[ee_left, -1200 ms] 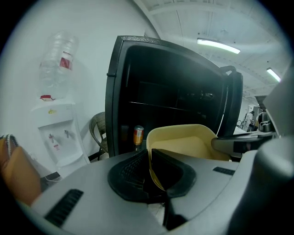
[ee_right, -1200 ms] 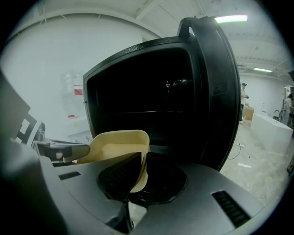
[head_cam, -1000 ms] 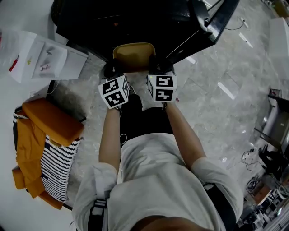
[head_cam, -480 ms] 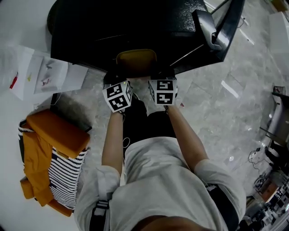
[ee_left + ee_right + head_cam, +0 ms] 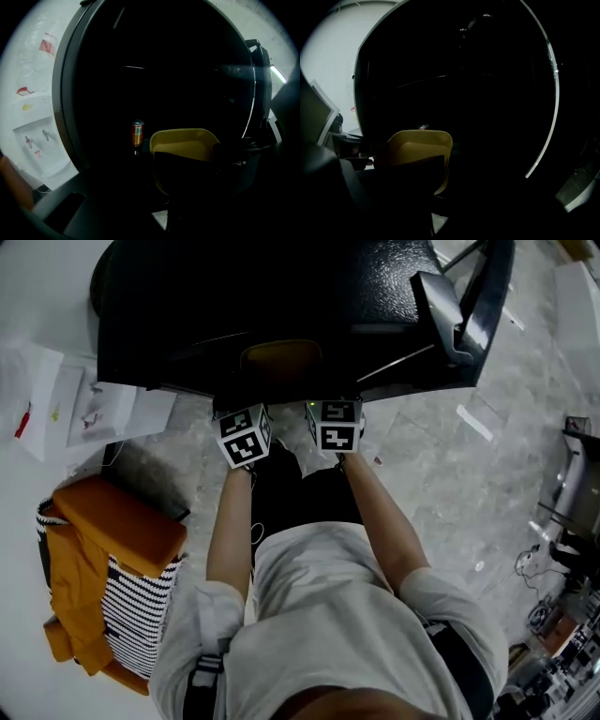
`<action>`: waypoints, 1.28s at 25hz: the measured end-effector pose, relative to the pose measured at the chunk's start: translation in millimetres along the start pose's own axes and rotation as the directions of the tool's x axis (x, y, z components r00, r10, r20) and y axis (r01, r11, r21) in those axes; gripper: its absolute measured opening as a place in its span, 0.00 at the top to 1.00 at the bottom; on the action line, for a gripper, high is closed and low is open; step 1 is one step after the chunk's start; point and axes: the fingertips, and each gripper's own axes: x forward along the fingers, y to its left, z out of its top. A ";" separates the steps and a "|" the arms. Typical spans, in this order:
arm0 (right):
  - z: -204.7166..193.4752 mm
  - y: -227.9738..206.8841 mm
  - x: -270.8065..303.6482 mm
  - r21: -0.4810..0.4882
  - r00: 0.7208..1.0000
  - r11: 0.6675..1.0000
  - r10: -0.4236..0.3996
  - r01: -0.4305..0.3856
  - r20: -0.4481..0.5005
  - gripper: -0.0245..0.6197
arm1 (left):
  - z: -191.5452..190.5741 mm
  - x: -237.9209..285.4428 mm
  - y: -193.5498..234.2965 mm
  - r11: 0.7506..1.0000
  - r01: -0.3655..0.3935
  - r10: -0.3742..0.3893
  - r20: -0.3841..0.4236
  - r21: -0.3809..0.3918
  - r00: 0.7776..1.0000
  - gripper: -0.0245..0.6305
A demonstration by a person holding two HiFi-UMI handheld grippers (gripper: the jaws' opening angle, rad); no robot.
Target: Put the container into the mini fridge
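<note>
Flanking the container [image 5: 281,357]: left hand-held gripper [image 5: 246,430], right hand-held gripper [image 5: 336,422].

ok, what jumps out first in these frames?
The yellow container is at the mouth of the black mini fridge at the head view's top, with the fridge door swung open on the right. Inside the dark fridge, a lone can stands just left of the container in the left gripper view. On the floor at left, an orange garment lies over a striped bag.

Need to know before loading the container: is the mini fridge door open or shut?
Open. The door stands swung out beside the mini fridge, and the left gripper view shows a can inside.
</note>
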 end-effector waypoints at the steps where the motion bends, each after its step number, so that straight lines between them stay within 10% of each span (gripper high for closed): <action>1: -0.8 -0.6 1.7 -0.003 1.000 1.000 0.000 0.000 0.001 0.87 | -1.6 2.3 0.1 1.000 0.000 0.000 0.000 0.000 1.000 0.91; 32: -30.8 -12.8 64.3 -0.028 1.000 0.999 -0.019 0.019 -0.022 0.86 | -26.3 65.8 15.0 0.999 0.024 -0.023 -0.035 0.046 0.999 0.91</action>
